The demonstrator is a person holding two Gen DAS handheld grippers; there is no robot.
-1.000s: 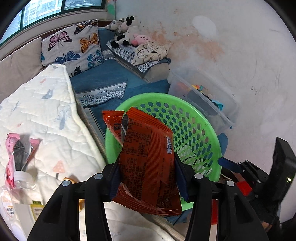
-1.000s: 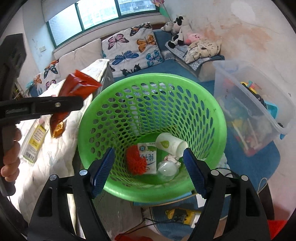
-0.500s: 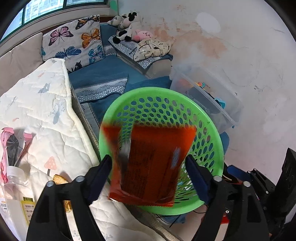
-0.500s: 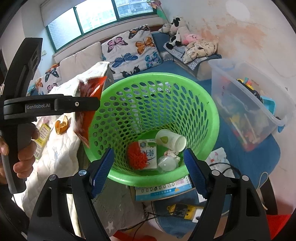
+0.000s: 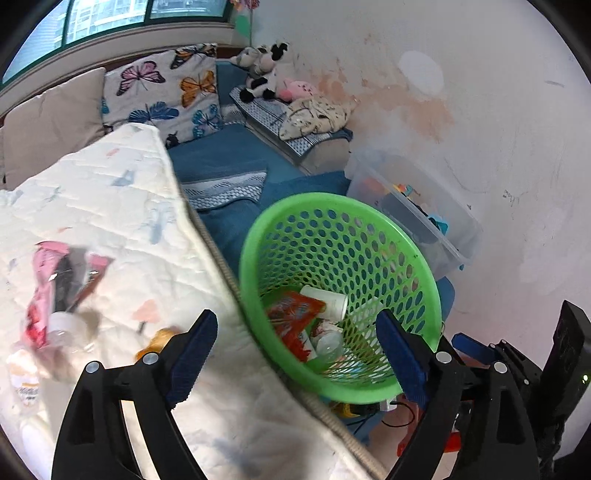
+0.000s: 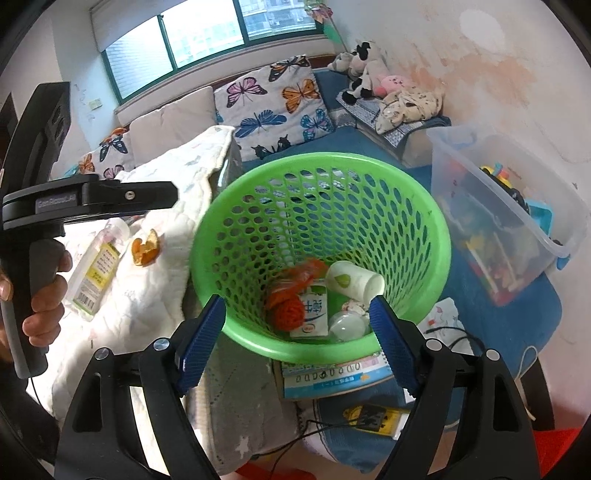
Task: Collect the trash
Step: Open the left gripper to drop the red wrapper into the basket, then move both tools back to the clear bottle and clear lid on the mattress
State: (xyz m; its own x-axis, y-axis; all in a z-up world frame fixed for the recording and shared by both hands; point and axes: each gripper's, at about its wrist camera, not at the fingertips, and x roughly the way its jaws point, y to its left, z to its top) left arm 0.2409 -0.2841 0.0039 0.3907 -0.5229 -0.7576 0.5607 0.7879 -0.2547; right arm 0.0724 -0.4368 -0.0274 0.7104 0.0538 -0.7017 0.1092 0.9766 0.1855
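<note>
Inside the green basket [image 6: 321, 177], red snack wrapper [image 5: 295, 314] beside white cup [image 6: 352, 278] and milk carton [image 6: 314, 310] with unreadable print; left gripper [image 5: 295, 354] spread wide, empty; right gripper [image 6: 297, 339] likewise; orange peel [image 6: 146, 251] and labelled bottle [image 6: 98, 266] on quilt [image 5: 122, 206].

Daylight comes through a green-framed window [image 6: 207, 33] above a bench with butterfly cushions [image 6: 273, 107] and a blue mat [image 5: 225, 162]. Stuffed toys [image 6: 365, 74] sit against a stained white wall [image 5: 480, 110], and a clear storage bin [image 6: 509, 214] stands on the floor.
</note>
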